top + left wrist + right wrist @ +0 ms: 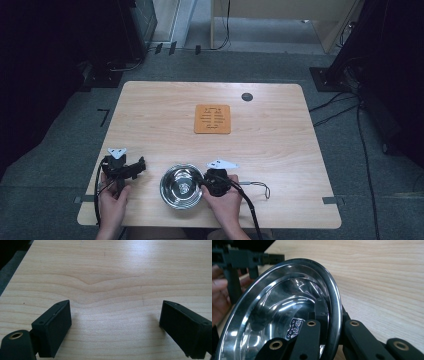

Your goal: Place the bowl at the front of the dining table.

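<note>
Right gripper [204, 183] has its fingers [308, 340] clamped on the rim of the steel bowl [181, 186], which sits near the tabletop's [280, 145] front edge, left of centre. Left gripper [113, 327] waits by the front-left corner, fingers wide apart on nothing. A level wrist should stop the 1-sided grip from slipping during any lift.

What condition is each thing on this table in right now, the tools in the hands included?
Steel bowl: upright on the table, rim pinched.
Right gripper: jaws shut on the bowl's rim, one inside, one outside.
Left gripper: jaws wide open, nothing between them.
Orange mat: lying flat, bare.
</note>
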